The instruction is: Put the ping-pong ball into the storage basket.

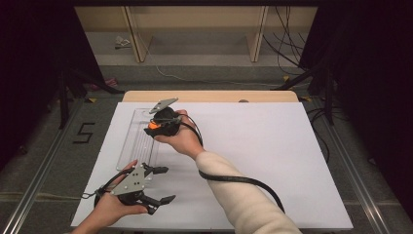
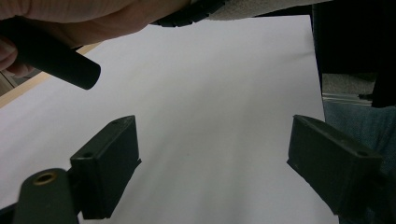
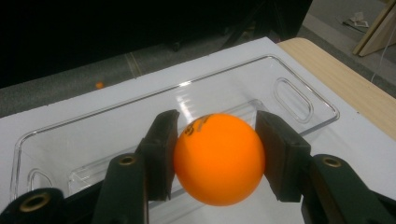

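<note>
The right gripper (image 3: 217,156) has its 2 black jaws clenched on a smooth orange ball (image 3: 219,158) with dark print on its top, and holds it above the clear plastic tray (image 3: 299,95) with slotted handles at its ends. In the high view the right gripper (image 1: 157,126) sits over the far half of that tray (image 1: 134,141), which lies lengthwise along the left side of the white table sheet (image 1: 272,146).

By my reading the carry is done and the drop is the step in hand: the ball hangs over the tray's well but is not yet let go. The next move calls for lowering it close to the tray floor before the jaws part (a light ball bounces and rolls, and the walls look shallow).

The left gripper (image 1: 148,187) rests near the tray's near end with its jaws released and nothing between them; its own view looks across bare white sheet (image 2: 219,93).

Room is generous to the right, where the sheet lies open. The tray sits near the sheet's left edge, beyond which the floor drops away, so a stray ball would be lost there.
</note>
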The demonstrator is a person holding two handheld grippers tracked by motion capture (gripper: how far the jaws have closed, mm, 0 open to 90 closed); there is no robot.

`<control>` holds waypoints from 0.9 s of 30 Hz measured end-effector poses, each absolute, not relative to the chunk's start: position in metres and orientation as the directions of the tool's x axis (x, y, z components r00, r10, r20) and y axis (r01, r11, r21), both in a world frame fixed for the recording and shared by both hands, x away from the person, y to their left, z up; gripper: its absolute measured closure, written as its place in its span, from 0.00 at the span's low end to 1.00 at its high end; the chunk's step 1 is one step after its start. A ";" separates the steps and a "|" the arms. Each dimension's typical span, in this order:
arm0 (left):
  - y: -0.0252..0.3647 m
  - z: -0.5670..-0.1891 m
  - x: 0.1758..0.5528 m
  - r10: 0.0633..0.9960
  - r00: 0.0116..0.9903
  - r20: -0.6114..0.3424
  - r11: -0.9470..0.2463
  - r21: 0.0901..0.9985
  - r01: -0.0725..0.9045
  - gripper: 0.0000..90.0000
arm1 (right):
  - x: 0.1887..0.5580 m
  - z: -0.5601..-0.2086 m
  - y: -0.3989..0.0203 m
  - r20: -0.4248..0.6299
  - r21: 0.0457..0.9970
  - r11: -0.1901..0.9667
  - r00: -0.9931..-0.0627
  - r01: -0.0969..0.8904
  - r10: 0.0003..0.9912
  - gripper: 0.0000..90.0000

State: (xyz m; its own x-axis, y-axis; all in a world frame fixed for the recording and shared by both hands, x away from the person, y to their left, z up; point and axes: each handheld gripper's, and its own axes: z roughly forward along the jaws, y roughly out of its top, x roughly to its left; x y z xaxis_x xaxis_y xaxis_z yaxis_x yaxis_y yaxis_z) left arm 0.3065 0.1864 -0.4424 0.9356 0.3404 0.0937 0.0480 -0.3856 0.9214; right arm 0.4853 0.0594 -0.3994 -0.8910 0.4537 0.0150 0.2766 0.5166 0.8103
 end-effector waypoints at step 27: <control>0.186 -0.443 0.306 0.331 0.938 0.099 -0.393 0.919 0.042 0.18 | 0.487 -0.403 0.074 0.011 0.804 0.531 -0.901 0.265 0.433 0.57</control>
State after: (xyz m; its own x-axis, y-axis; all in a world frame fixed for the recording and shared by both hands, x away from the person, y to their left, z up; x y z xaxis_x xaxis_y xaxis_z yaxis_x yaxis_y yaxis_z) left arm 0.3060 0.1859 -0.4428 0.9385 0.3309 0.0990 0.0416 -0.3930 0.9186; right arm 0.4870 0.0741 -0.4027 -0.9012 0.4332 0.0113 0.2655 0.5314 0.8045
